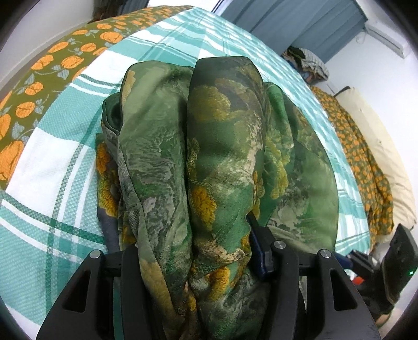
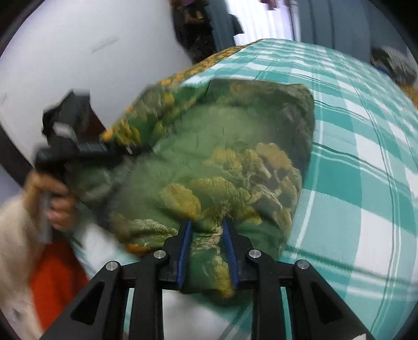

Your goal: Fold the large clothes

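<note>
A green garment with yellow flower print [image 1: 224, 146] is bunched over the teal checked bedsheet [image 1: 60, 167]. My left gripper [image 1: 198, 235] is shut on a thick fold of it; the cloth drapes over and hides most of both fingers. In the right wrist view the same garment [image 2: 209, 157] hangs stretched between the two grippers. My right gripper [image 2: 206, 230] is shut on a gathered edge of it between its blue pads [image 2: 230, 251]. The left gripper [image 2: 86, 149] shows at the left of that view, held by a hand, blurred.
An orange-flowered olive blanket [image 1: 52, 65] lies along the bed's far side and right edge. A cream pillow [image 1: 378, 146] lies at the right. Blue curtains [image 1: 300, 23] hang behind. A pile of clothes [image 1: 308, 62] sits by the white wall. The person's orange clothing [image 2: 57, 282] is low left.
</note>
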